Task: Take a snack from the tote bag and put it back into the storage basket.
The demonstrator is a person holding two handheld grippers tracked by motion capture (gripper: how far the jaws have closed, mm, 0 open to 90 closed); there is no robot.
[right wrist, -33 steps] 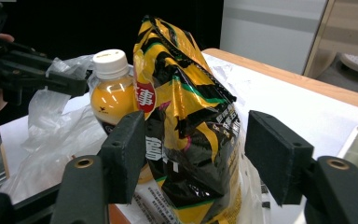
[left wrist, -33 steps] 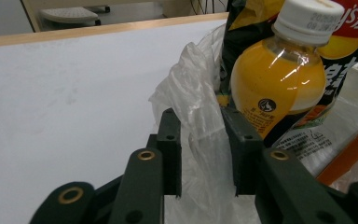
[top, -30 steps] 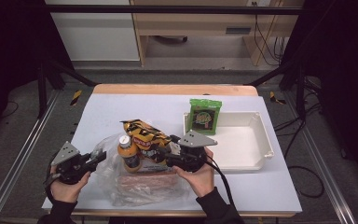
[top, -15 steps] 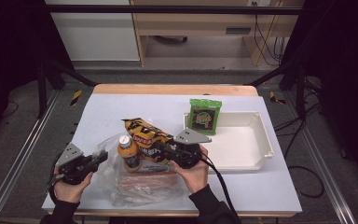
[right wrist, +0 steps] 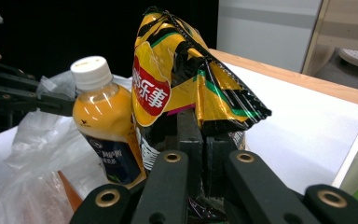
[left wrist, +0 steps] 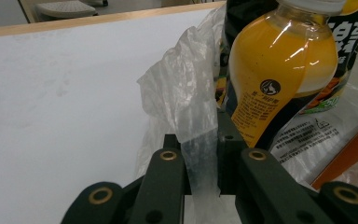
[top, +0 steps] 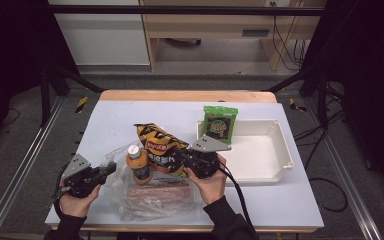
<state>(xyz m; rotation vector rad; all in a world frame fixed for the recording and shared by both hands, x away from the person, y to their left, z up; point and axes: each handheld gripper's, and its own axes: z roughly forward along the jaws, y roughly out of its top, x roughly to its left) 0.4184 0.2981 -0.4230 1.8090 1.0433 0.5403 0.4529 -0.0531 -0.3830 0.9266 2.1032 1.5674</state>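
A yellow-and-black chip bag (top: 156,144) stands upright beside an orange juice bottle (top: 139,166) on a clear plastic bag (top: 130,210). My right gripper (top: 180,159) has just closed its jaws and is shut on the chip bag's lower edge (right wrist: 186,84), pads pressed on the foil (right wrist: 200,135). My left gripper (top: 110,169) has also closed lately and is shut on a strip of the plastic bag's (left wrist: 186,93) rim (left wrist: 200,156), just left of the bottle (left wrist: 279,79). The bottle (right wrist: 100,126) has a white cap.
A red-brown flat package (top: 157,192) lies inside the plastic bag. A white tray (top: 275,172) sits at the right, with a green packet (top: 220,124) leaning on its far-left rim. The table's front edge is close to both hands.
The right gripper's jaws have closed onto the chip bag. The left gripper has tightened on the plastic bag's rim. Neither hand has shifted noticeably.
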